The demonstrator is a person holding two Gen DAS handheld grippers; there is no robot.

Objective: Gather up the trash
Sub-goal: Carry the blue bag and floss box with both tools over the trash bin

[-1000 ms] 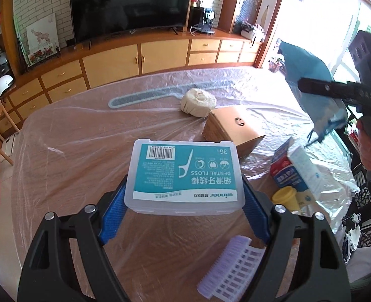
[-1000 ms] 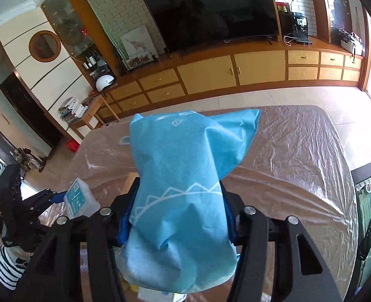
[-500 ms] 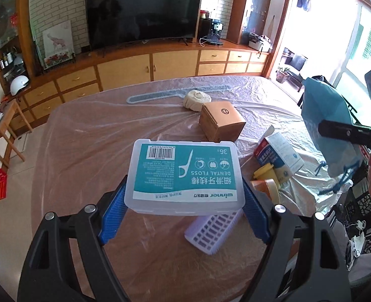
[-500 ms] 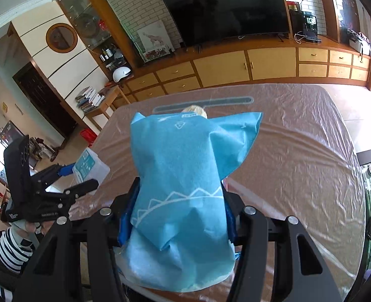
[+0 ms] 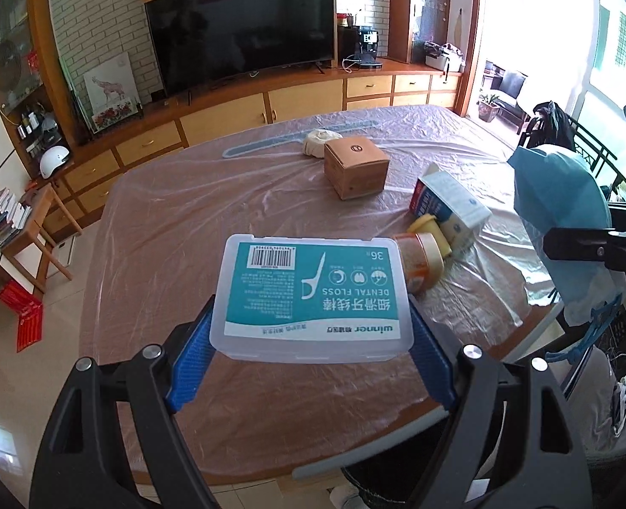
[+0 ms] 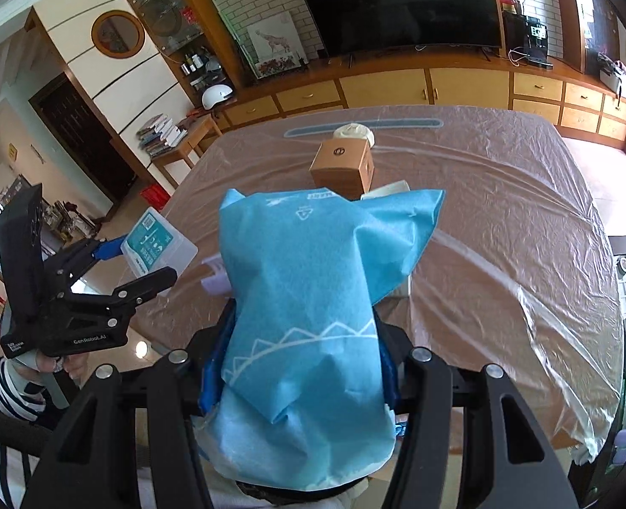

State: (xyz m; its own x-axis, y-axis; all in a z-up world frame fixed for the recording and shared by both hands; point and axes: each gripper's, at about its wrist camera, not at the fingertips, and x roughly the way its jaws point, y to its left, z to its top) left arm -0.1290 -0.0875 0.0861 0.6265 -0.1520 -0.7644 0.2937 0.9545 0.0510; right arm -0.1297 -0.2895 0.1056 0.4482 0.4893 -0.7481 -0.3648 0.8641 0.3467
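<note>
Currently my left gripper (image 5: 311,341) pinches a clear plastic dental floss box (image 5: 311,299) by its two short sides, held in the air above the near edge of the table (image 5: 177,229). Box: flat, rectangular, frosted; teal label with barcode, white floss-pick drawing and print, reading upside down to me. My right gripper (image 6: 298,367) is clamped on a light blue bag (image 6: 308,309), crumpled, with a white zigzag line printed across it; the bag hangs in the air over the table's near side. Table: brown, covered with wrinkled clear plastic sheet. On it lie a brown cardboard box (image 5: 355,165), a white and blue carton (image 5: 448,203) on its side, and an orange tub (image 5: 421,261). Room: dark television (image 5: 245,27) over wooden cabinets, brick wall behind.
</note>
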